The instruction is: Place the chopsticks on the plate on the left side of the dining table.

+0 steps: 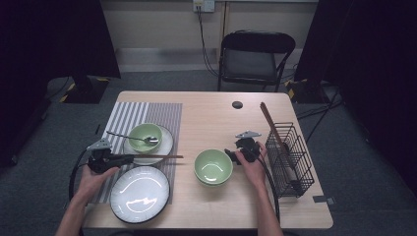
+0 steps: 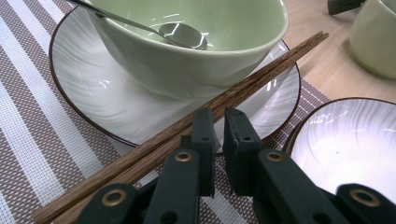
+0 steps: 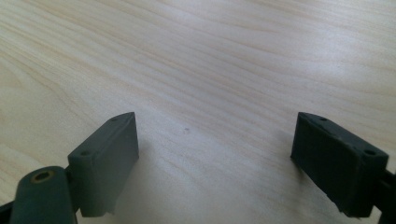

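A pair of wooden chopsticks (image 1: 158, 156) (image 2: 261, 74) lies across the front rim of a white plate (image 1: 166, 145) (image 2: 93, 93). That plate holds a green bowl (image 1: 145, 136) (image 2: 187, 60) with a metal spoon (image 1: 132, 136) (image 2: 182, 35) in it. My left gripper (image 1: 128, 158) (image 2: 218, 114) is shut with nothing between its jaws, and the chopsticks pass just beside its left jaw. A second green bowl (image 1: 213, 167) (image 2: 373, 42) stands mid-table. To the right of it, my right gripper (image 1: 230, 152) (image 3: 215, 126) is open over bare wood.
A striped placemat (image 1: 128, 115) (image 2: 28, 140) lies under the plate. A second white plate (image 1: 140, 193) (image 2: 345, 140) sits at the front left. A black wire basket (image 1: 290, 157) with long chopsticks (image 1: 272, 124) stands at the right edge. A folding chair (image 1: 255, 54) is behind the table.
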{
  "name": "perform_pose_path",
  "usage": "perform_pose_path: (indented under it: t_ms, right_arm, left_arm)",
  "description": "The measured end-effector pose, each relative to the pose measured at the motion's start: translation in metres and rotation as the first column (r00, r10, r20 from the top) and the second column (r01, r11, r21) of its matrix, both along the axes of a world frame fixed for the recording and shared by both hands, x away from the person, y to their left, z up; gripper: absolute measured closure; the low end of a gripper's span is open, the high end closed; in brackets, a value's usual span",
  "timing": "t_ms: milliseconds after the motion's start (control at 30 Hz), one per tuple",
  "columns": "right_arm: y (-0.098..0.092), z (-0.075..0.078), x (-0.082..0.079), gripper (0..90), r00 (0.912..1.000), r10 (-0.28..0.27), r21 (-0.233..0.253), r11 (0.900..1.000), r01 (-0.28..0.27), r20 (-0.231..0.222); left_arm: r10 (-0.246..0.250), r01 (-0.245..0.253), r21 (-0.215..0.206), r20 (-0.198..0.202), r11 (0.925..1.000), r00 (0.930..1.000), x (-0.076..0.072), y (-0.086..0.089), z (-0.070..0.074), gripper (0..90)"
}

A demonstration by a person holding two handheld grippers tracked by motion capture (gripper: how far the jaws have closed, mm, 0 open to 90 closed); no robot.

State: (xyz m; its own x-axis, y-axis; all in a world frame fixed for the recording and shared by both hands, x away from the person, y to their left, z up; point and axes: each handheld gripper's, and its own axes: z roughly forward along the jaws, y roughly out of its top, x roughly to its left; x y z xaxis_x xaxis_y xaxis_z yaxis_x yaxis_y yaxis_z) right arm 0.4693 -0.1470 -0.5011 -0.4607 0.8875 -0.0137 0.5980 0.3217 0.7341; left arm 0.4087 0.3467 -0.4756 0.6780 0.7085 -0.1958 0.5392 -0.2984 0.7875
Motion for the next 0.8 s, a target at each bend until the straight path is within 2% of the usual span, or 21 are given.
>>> perform_pose_path:
  t_ms: [67,233,267,300,367,400,500,533,600,700,733,767,800]
  right_arm:
    - [0.0,0.0,0.0,14.1,1.0,0.0,0.0,1.0,0.0,0.0]
    - [0.0,0.0,0.0,14.1,1.0,-0.002,0.0,1.0,0.002,0.0]
    - [0.0,0.0,0.0,14.1,1.0,0.0,0.0,1.0,0.0,0.0]
    - [0.0,0.0,0.0,14.1,1.0,0.0,0.0,1.0,0.0,0.0]
    - [0.0,0.0,0.0,14.1,1.0,-0.002,0.001,1.0,0.002,0.0]
    - [0.0,0.0,0.0,14.1,1.0,0.0,0.0,1.0,0.0,0.0]
    - [0.0,0.0,0.0,14.1,1.0,0.0,0.0,1.0,0.0,0.0]
    - [0.0,0.0,0.0,14.1,1.0,0.0,0.0,1.0,0.0,0.0]
    - [0.0,0.0,0.0,14.1,1.0,0.0,0.0,1.0,0.0,0.0]
    - [0.0,0.0,0.0,14.1,1.0,0.0,0.0,1.0,0.0,0.0]
    - [0.0,0.0,0.0,14.1,1.0,0.0,0.0,1.0,0.0,0.0]
    - [0.0,0.0,0.0,14.1,1.0,0.0,0.0,1.0,0.0,0.0]
    - [0.0,0.0,0.0,14.1,1.0,0.0,0.0,1.0,0.0,0.0]
  left_arm:
    - [-0.002,0.002,0.004,0.0,1.0,1.0,0.0,0.0,0.001,82.1]
    - [0.003,-0.003,-0.034,0.012,0.9994,0.9999,-0.003,0.006,0.007,81.5]
    - [0.021,-0.02,-0.052,0.02,0.9985,0.9996,-0.005,0.011,0.011,81.5]
    - [0.021,-0.02,-0.052,0.02,0.9985,0.9996,-0.005,0.011,0.011,81.5]
    - [0.053,-0.051,-0.077,0.03,0.9958,0.9981,-0.009,0.026,0.016,81.0]
    - [0.053,-0.051,-0.077,0.03,0.9958,0.9981,-0.009,0.026,0.016,81.0]
    - [0.097,-0.093,-0.098,0.034,0.9908,0.9947,-0.013,0.042,0.018,80.9]
    - [0.107,-0.103,-0.1,0.034,0.9896,0.9937,-0.014,0.047,0.018,76.7]
    - [0.134,-0.129,-0.11,0.037,0.9855,0.9903,-0.016,0.057,0.019,75.7]
    - [0.151,-0.146,-0.11,0.041,0.9832,0.9877,-0.018,0.064,0.019,72.0]
    - [0.154,-0.149,-0.096,0.042,0.9841,0.9872,-0.018,0.066,0.018,70.7]
    - [0.161,-0.157,-0.09,0.041,0.9835,0.986,-0.019,0.068,0.016,64.4]
    - [0.162,-0.159,-0.077,0.035,0.9843,0.9862,-0.019,0.068,0.015,62.2]
